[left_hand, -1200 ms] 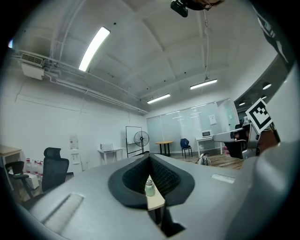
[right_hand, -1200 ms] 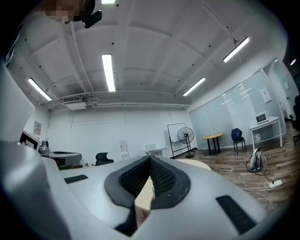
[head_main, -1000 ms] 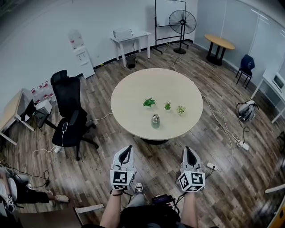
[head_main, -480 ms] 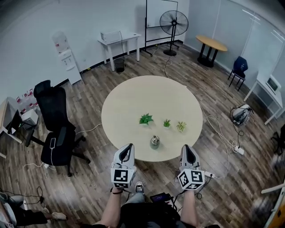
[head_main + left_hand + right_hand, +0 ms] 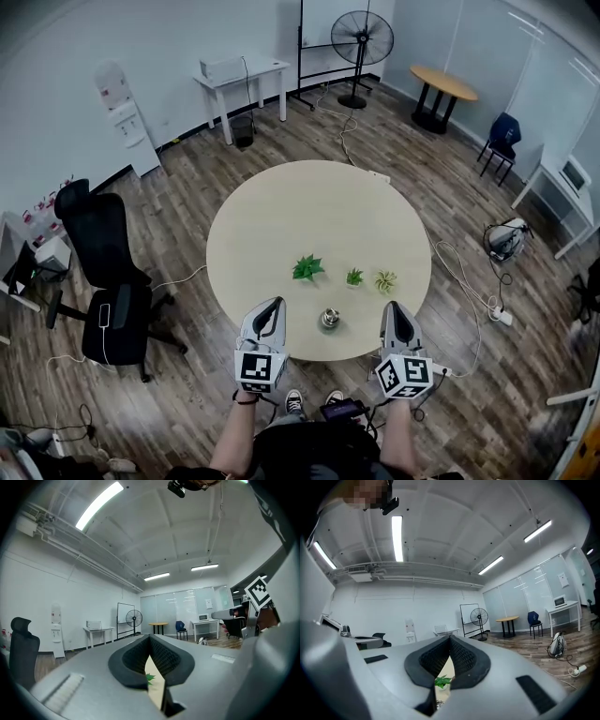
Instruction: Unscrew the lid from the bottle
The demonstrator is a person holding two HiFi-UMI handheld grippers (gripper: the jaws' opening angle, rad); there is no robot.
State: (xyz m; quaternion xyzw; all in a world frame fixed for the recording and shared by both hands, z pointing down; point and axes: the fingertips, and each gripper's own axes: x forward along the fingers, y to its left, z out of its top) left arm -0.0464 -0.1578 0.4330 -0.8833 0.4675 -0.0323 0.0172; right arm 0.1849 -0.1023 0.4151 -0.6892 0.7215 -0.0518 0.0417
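1. Wood-floored office with a round desk (image 5: pixel 281 206) at its middle. The bottle (image 5: pixel 329 319) stands near the desk's front edge, between my two claws, with three small plants (image 5: pixel 354 276) behind it.
2. Left claw (image 5: pixel 271 311) and right claw (image 5: pixel 395 313) are each pressed together, pinching nothing, and both are clear of the bottle.
3. I judge this to be the approach step, with nothing gripped yet.
4. Next, both claws must spread, one to steady the body and the other to take the lid.
5. From the head view the lid is too small to make out. Both gripper views show only a sliver of desk and green leaf past the jaws.
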